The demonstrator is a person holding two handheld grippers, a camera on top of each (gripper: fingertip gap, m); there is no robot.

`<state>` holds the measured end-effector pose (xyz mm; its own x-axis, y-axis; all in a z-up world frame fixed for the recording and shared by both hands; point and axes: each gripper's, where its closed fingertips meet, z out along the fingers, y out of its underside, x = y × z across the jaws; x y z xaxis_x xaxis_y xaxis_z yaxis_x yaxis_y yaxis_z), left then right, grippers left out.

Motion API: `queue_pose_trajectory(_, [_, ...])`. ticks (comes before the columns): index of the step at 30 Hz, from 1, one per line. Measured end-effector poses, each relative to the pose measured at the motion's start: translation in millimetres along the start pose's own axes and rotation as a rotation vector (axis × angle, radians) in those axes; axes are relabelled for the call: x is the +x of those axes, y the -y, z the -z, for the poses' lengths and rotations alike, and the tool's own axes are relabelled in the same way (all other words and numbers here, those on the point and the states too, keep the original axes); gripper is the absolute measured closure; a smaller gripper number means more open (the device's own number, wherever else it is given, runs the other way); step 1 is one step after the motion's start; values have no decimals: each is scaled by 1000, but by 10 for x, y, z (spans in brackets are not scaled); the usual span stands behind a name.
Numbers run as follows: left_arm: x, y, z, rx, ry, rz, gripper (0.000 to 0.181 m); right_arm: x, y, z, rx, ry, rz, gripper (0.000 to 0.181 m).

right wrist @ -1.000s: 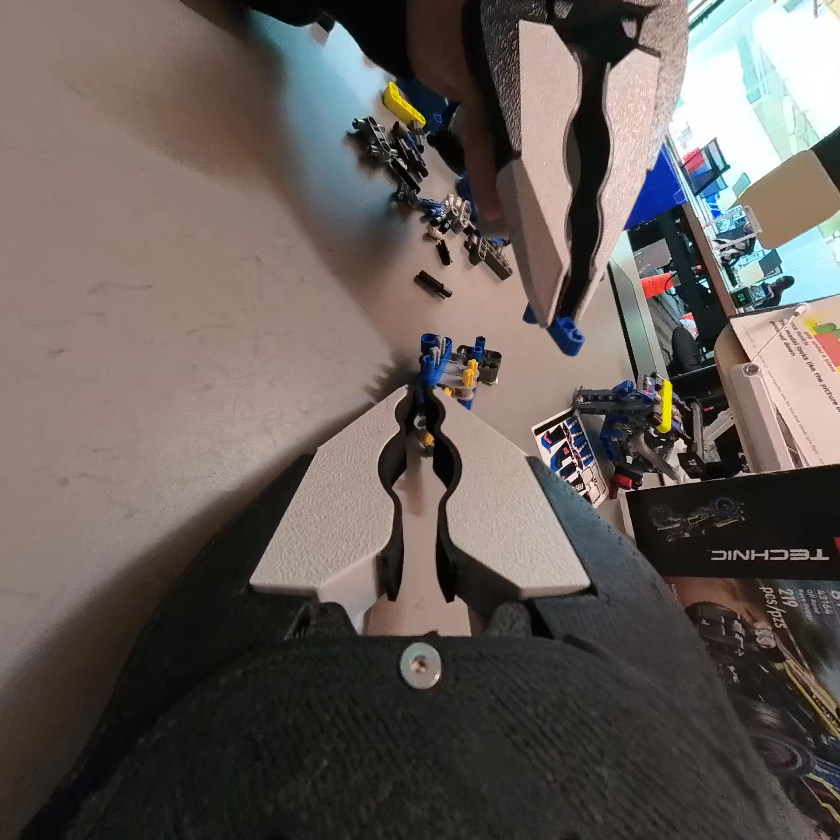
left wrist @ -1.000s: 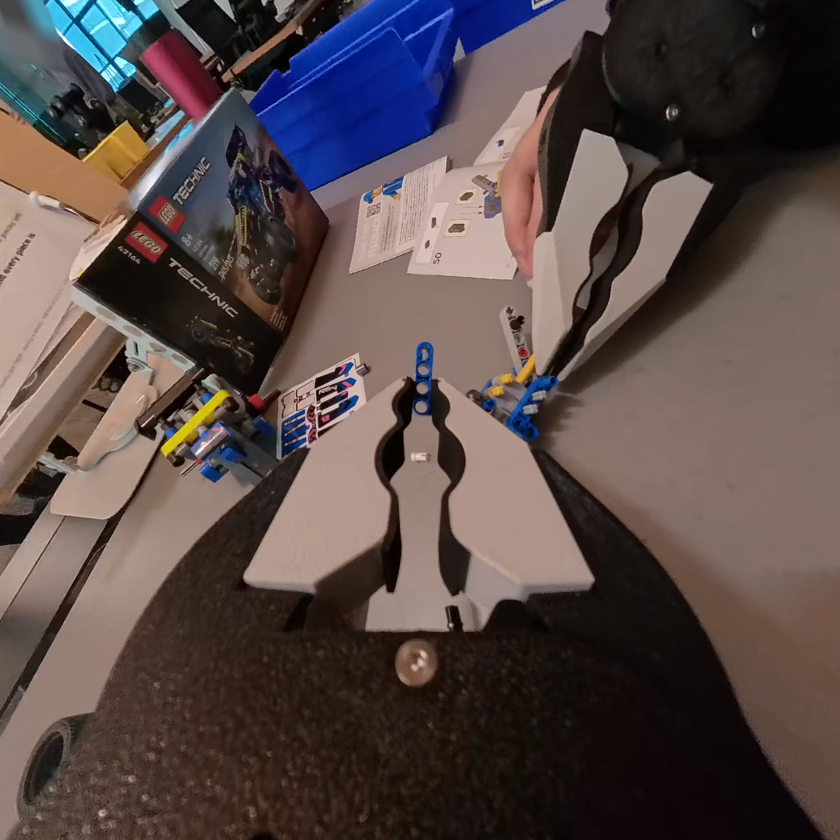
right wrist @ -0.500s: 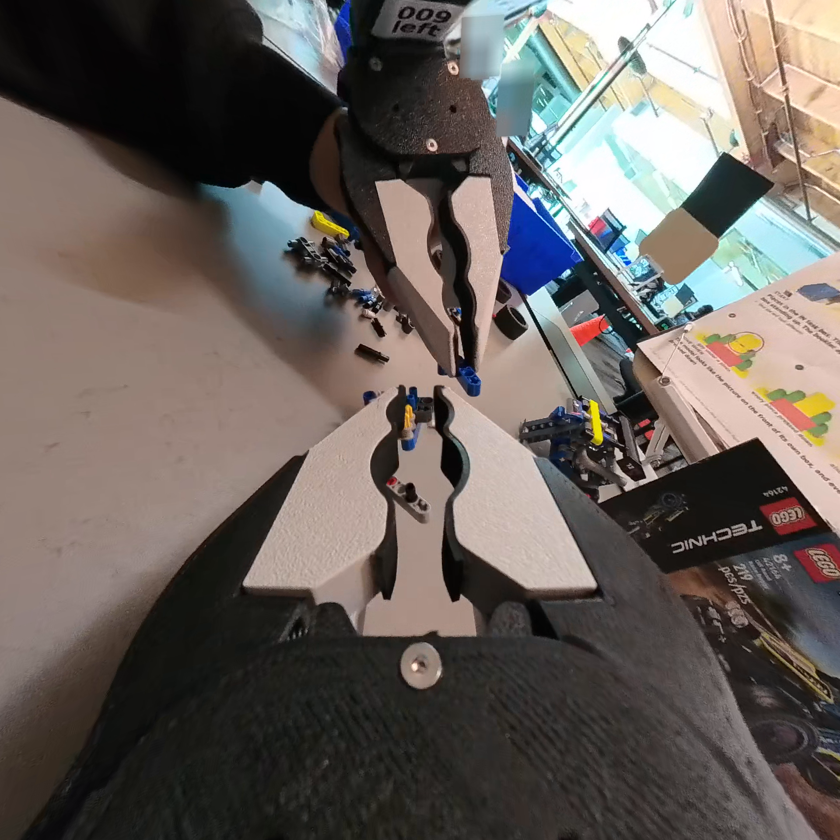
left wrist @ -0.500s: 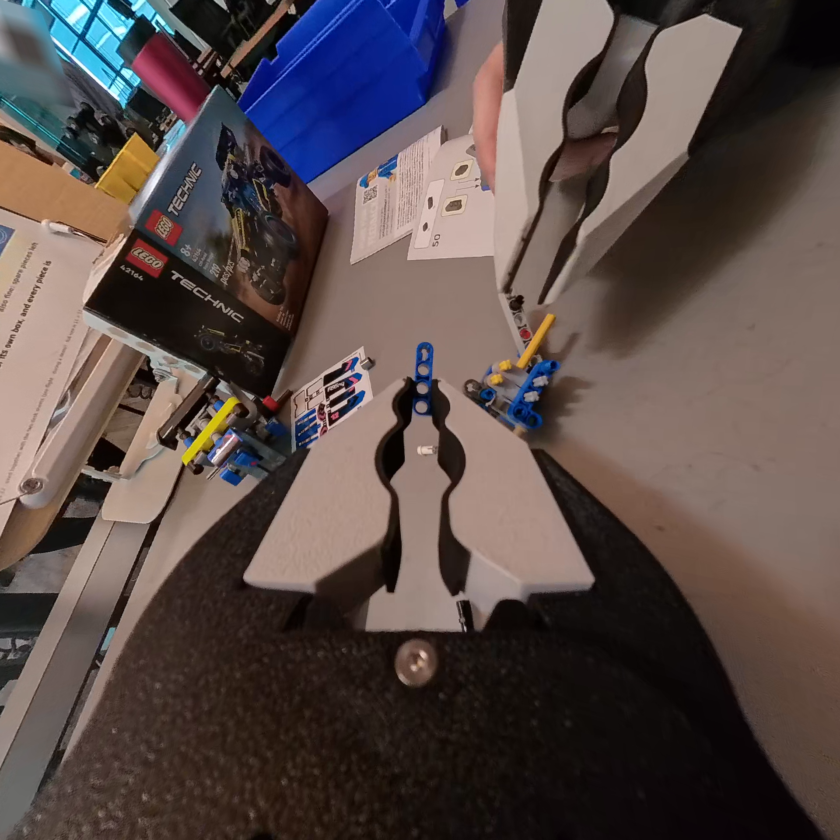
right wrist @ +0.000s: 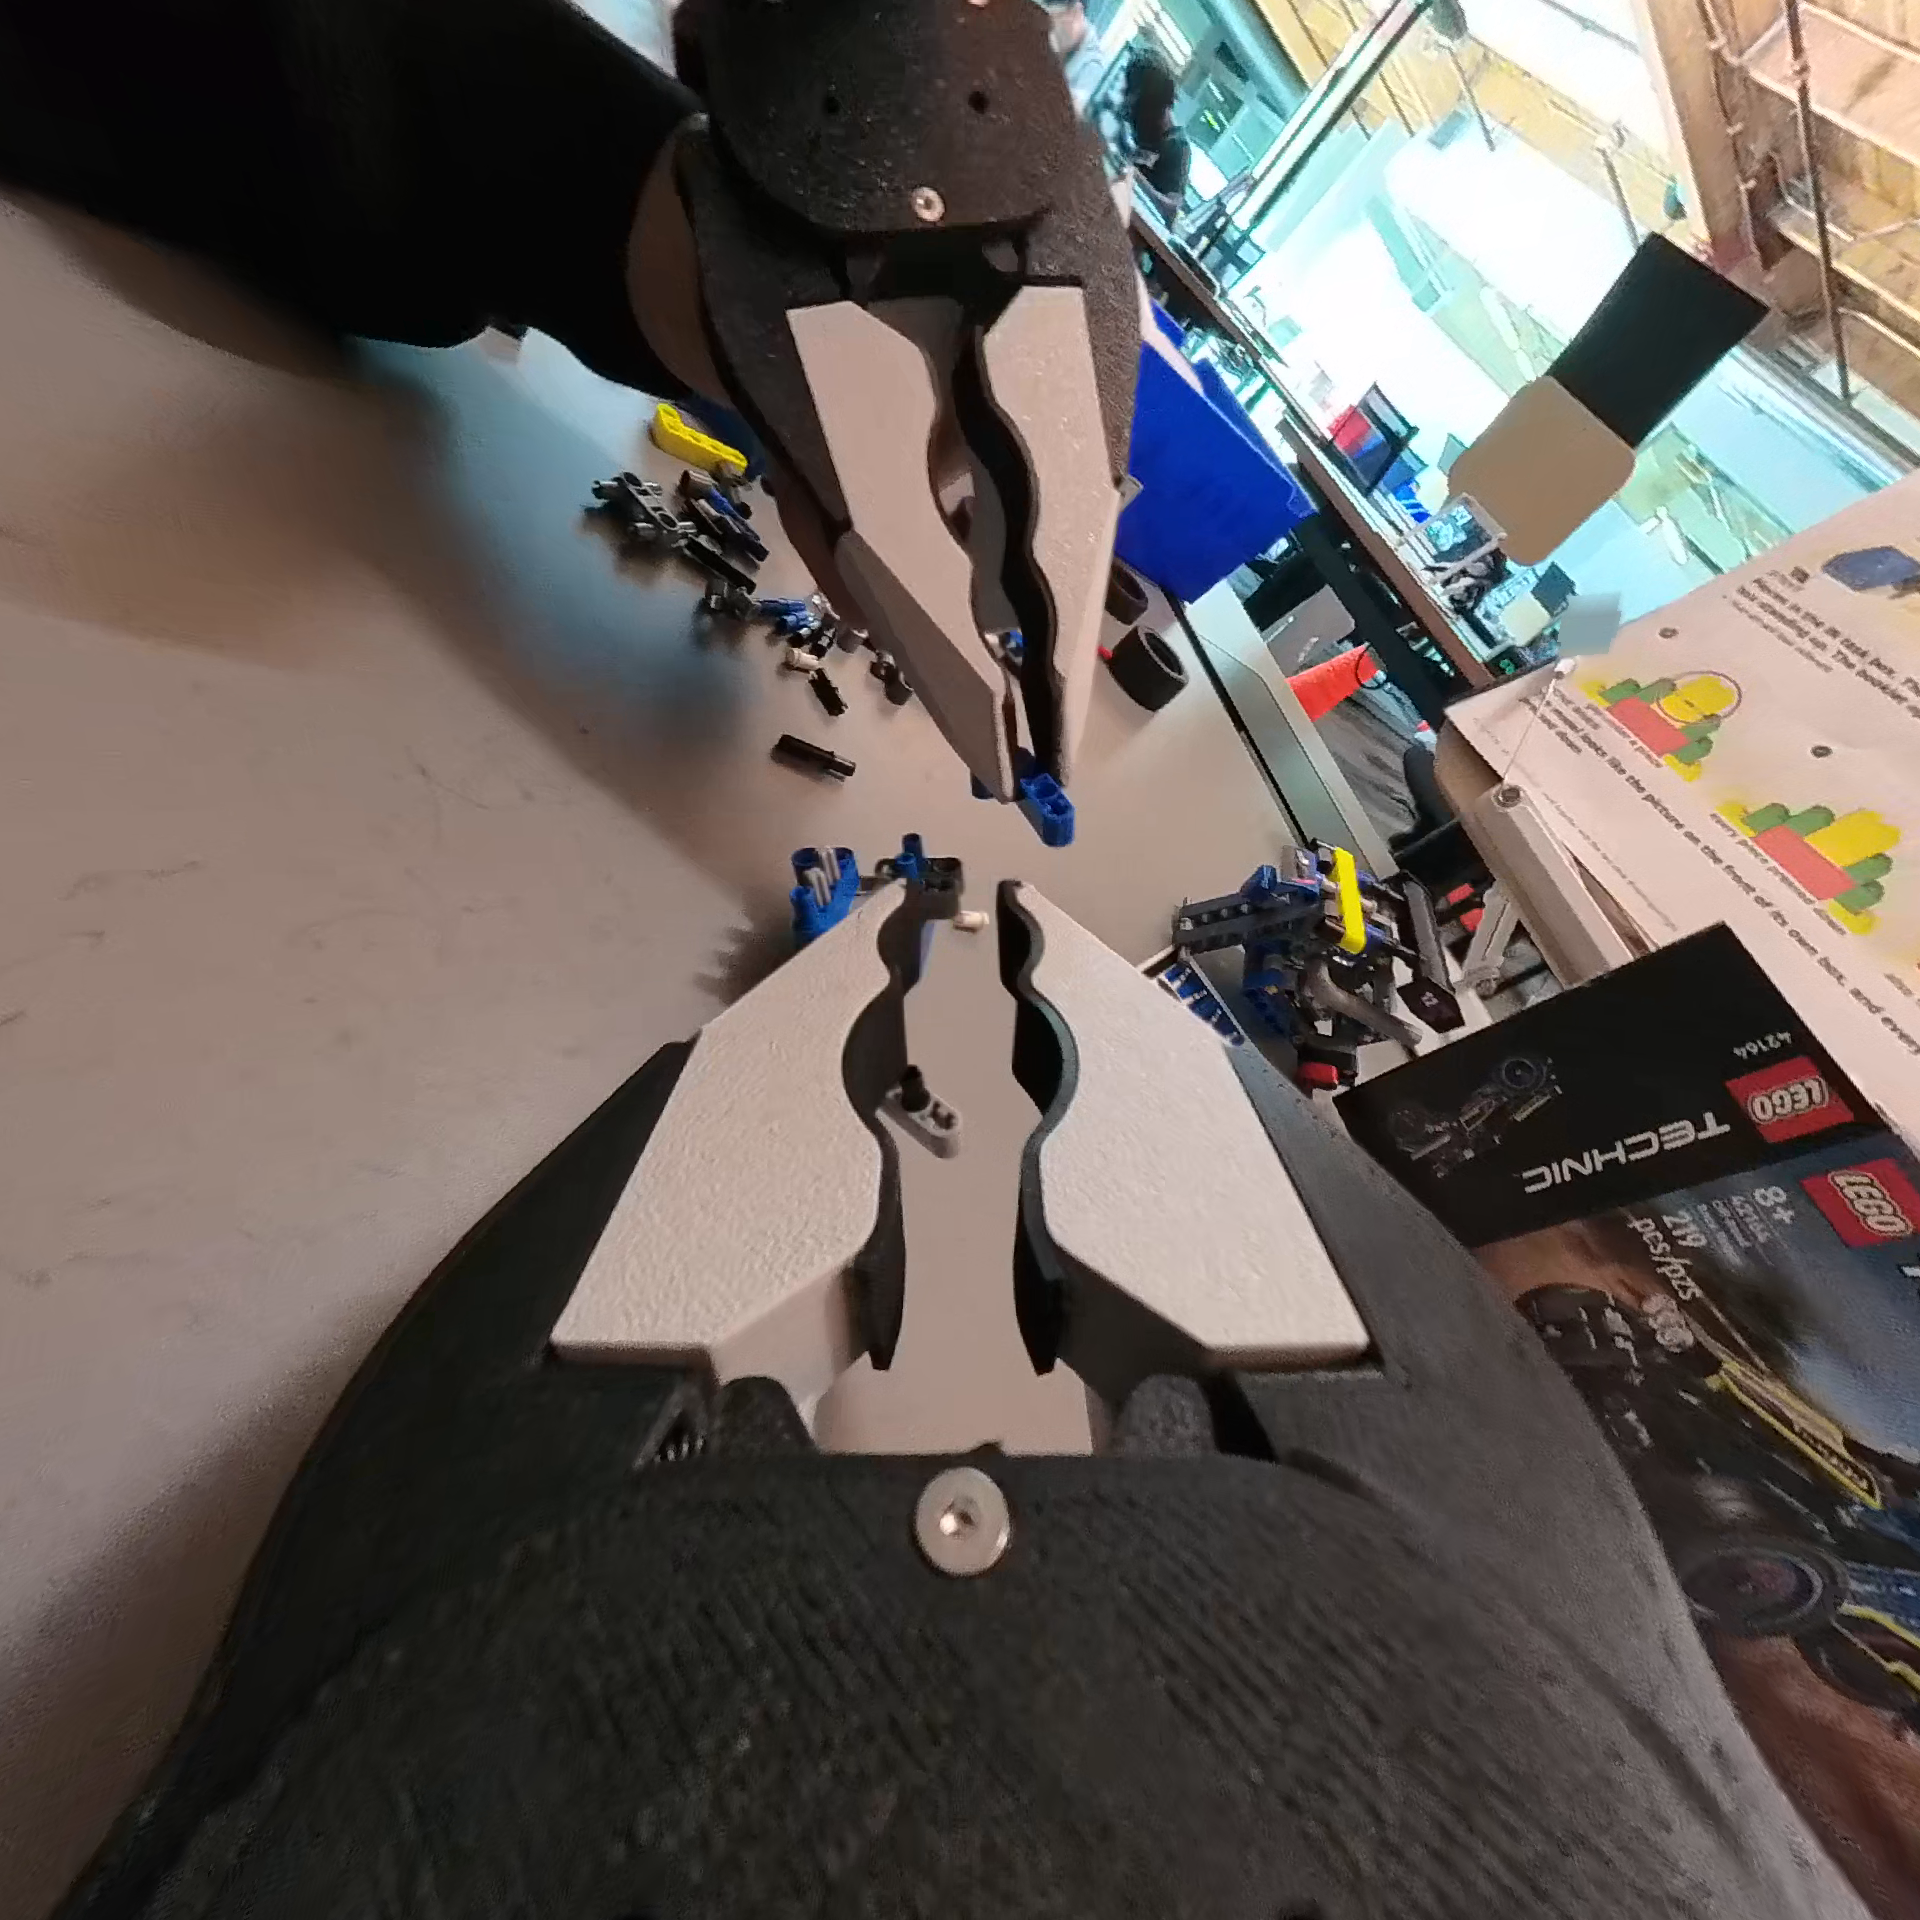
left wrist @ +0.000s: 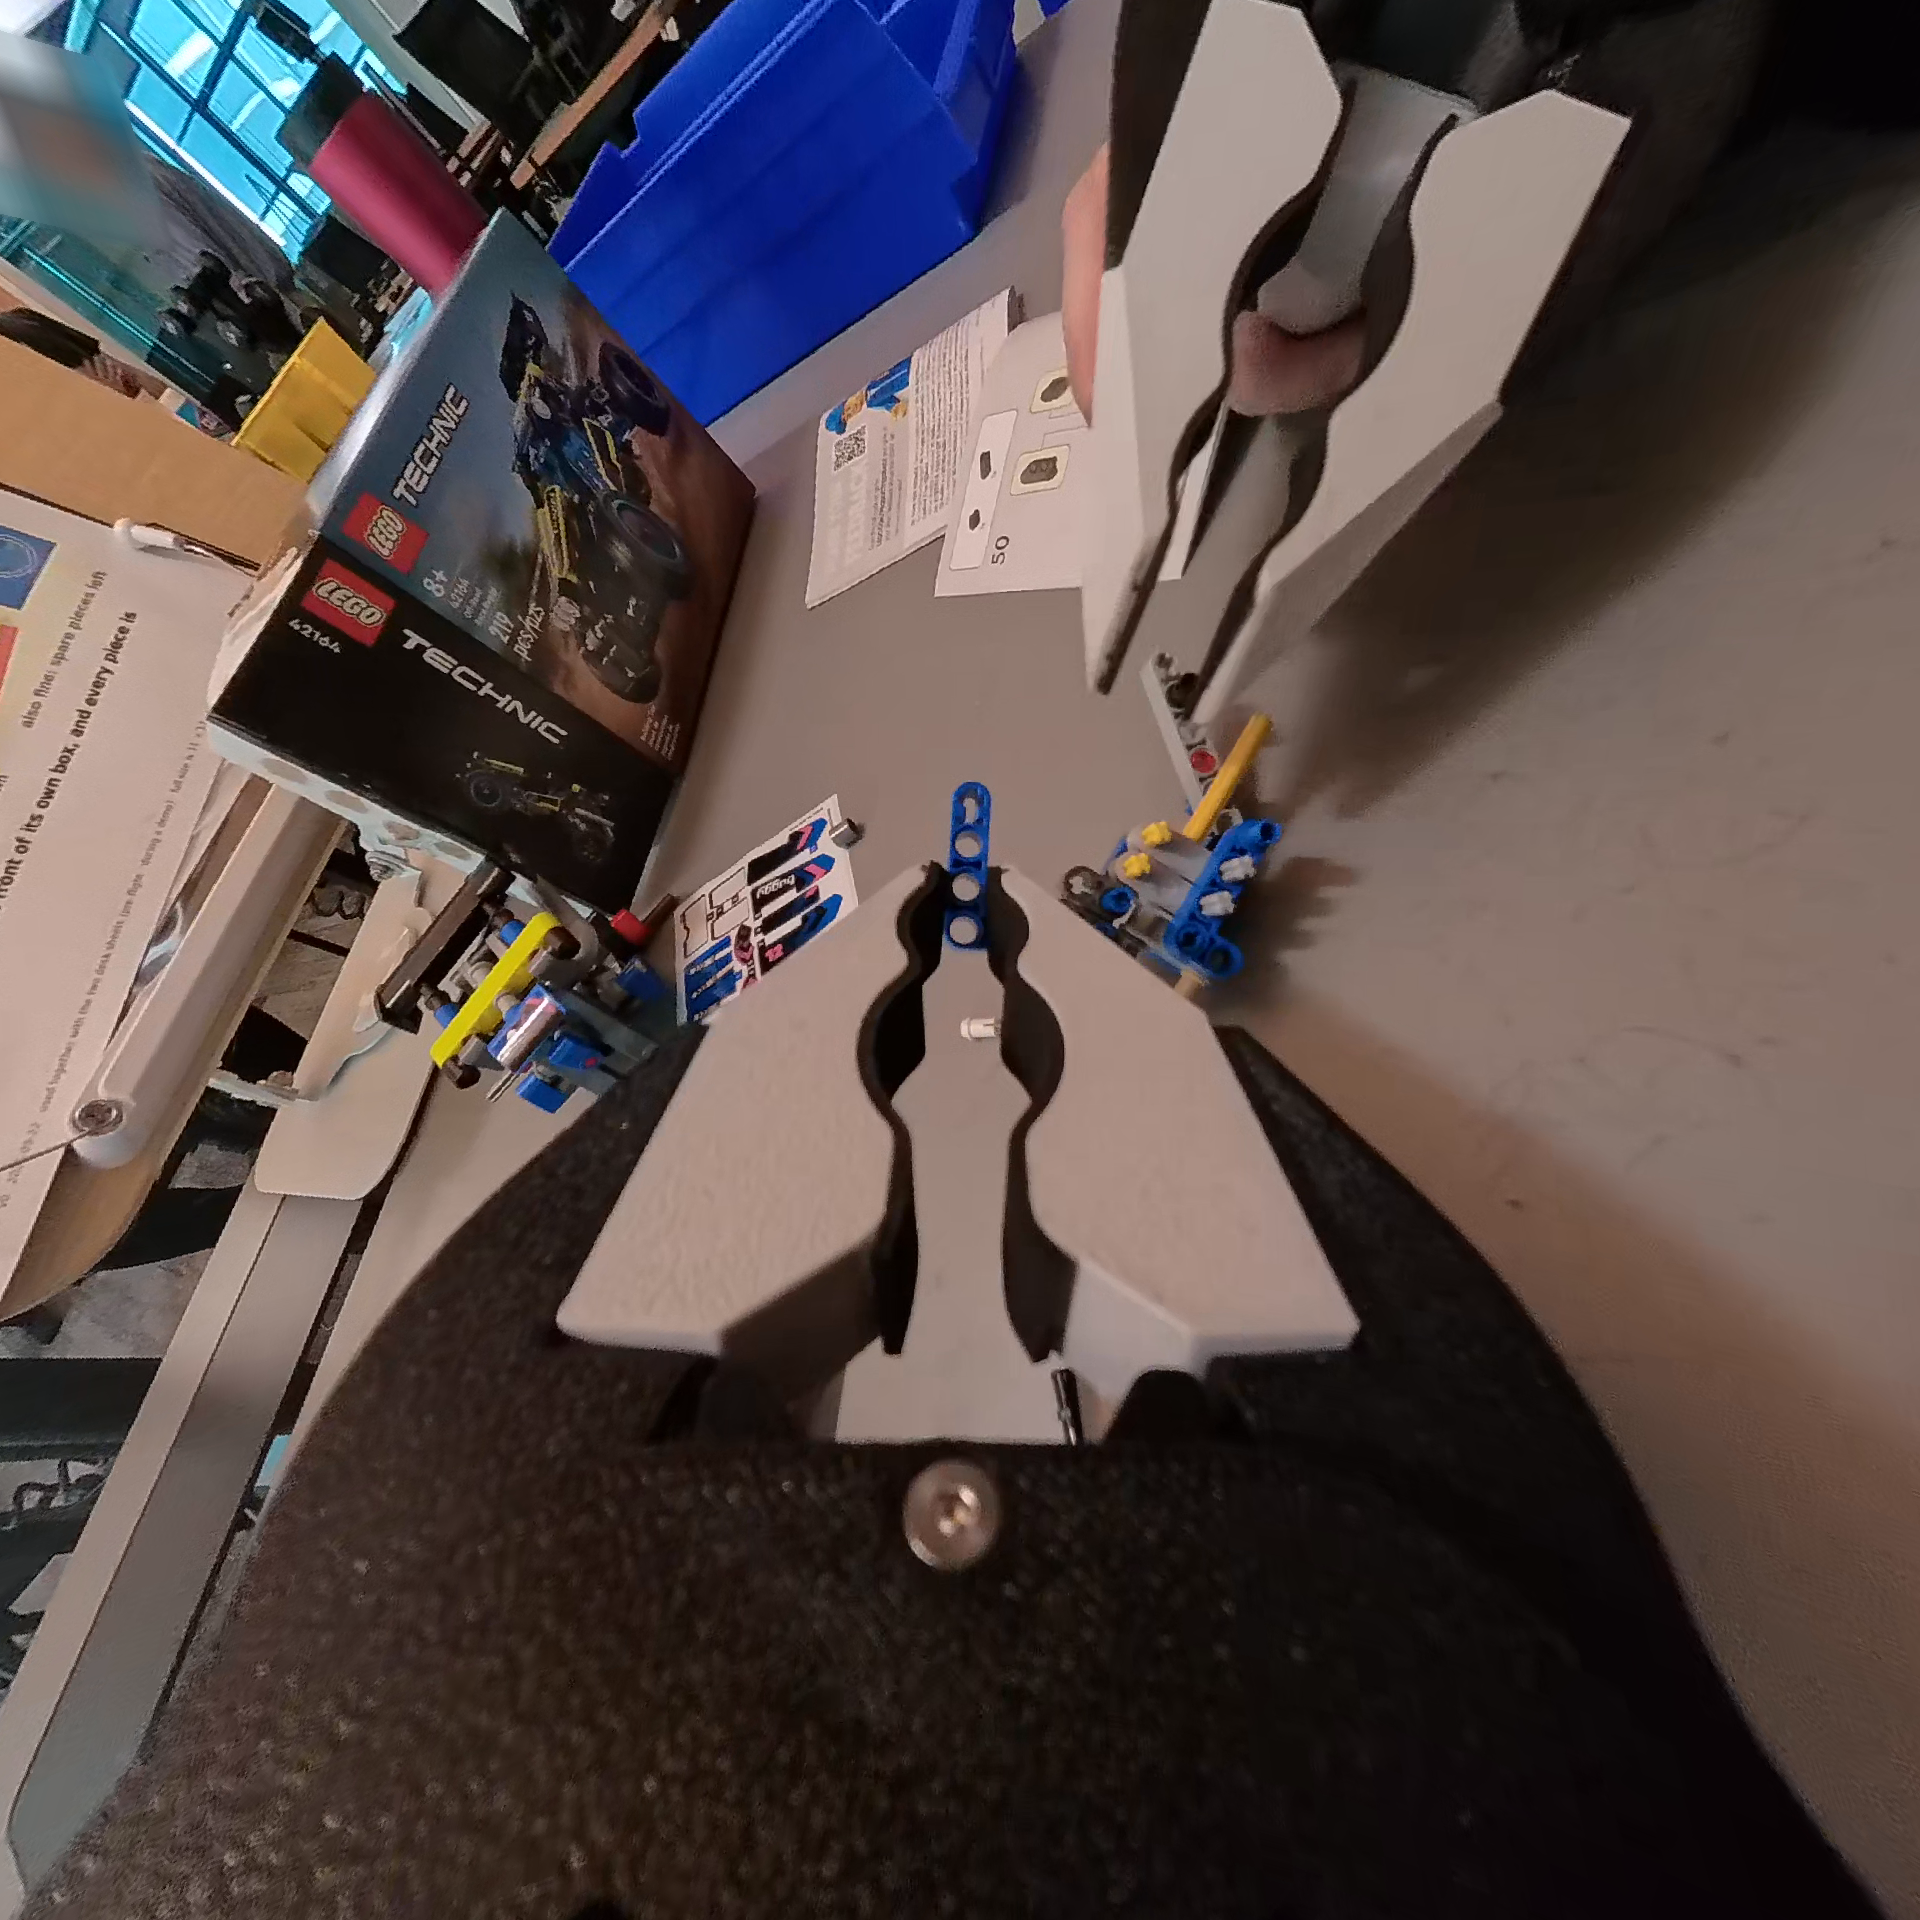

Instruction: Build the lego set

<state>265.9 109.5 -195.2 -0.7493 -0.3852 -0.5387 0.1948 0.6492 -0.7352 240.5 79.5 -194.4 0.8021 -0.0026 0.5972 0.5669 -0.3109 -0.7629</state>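
My left gripper (left wrist: 966,883) is shut on a blue beam with holes (left wrist: 968,854) and holds it just above the grey table. In the right wrist view it hangs from above (right wrist: 1023,784) with the beam's end (right wrist: 1045,808) sticking out. My right gripper (right wrist: 958,894) is open and empty, and it shows in the left wrist view (left wrist: 1158,691) raised over the table. A small blue, grey and yellow subassembly (left wrist: 1184,894) lies on the table between both grippers, just beyond my right fingertips (right wrist: 826,883). A larger blue build with a yellow beam (left wrist: 535,997) sits by the box.
A grey beam with pins (right wrist: 920,1117) and a white pin (right wrist: 968,921) lie under my right gripper. Loose dark parts (right wrist: 717,551) and a tyre (right wrist: 1148,665) lie farther off. A set box (left wrist: 499,623), sticker sheet (left wrist: 764,914), instruction booklet (left wrist: 935,457) and blue bins (left wrist: 790,208) border the table. Tip to tip, the grippers are about 5 cm apart.
My right gripper has let go of the small subassembly, lifted away from it and opened. My left gripper has stayed shut on the blue beam and barely moved.
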Motion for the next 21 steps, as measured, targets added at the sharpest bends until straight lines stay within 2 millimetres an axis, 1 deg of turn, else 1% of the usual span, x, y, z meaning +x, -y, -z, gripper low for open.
queue_pose_trajectory(4, [7, 19, 5, 0, 5, -22, 177, 95, -54, 9, -22, -33, -58, 165])
queue_pose_trajectory(7, [5, 32, 25, -8, 18, -67, 177, 84, -110, -5, -45, 41, -249, 146])
queue_pose_trajectory(9, [2, 44, 56, -9, 27, -103, 177, 56, -100, 13, -76, 130, -345, 142])
queue_pose_trajectory(12, [28, 85, 118, 7, 18, -147, 177, 116, -48, 25, -101, 172, -313, 144])
queue_pose_trajectory(15, [135, 95, 150, -15, -29, -201, 177, 33, -144, -58, -167, 267, -332, 143])
queue_pose_trajectory(18, [228, 56, 148, -77, -60, -329, 177, -124, -204, -123, -203, 365, -404, 140])
queue_pose_trajectory(20, [254, 29, 142, -103, -75, -413, 177, -142, -275, -147, -246, 380, -468, 133])
queue_pose_trajectory(21, [265, 25, 137, -101, -83, -437, 177, -138, -273, -153, -245, 390, -516, 131])
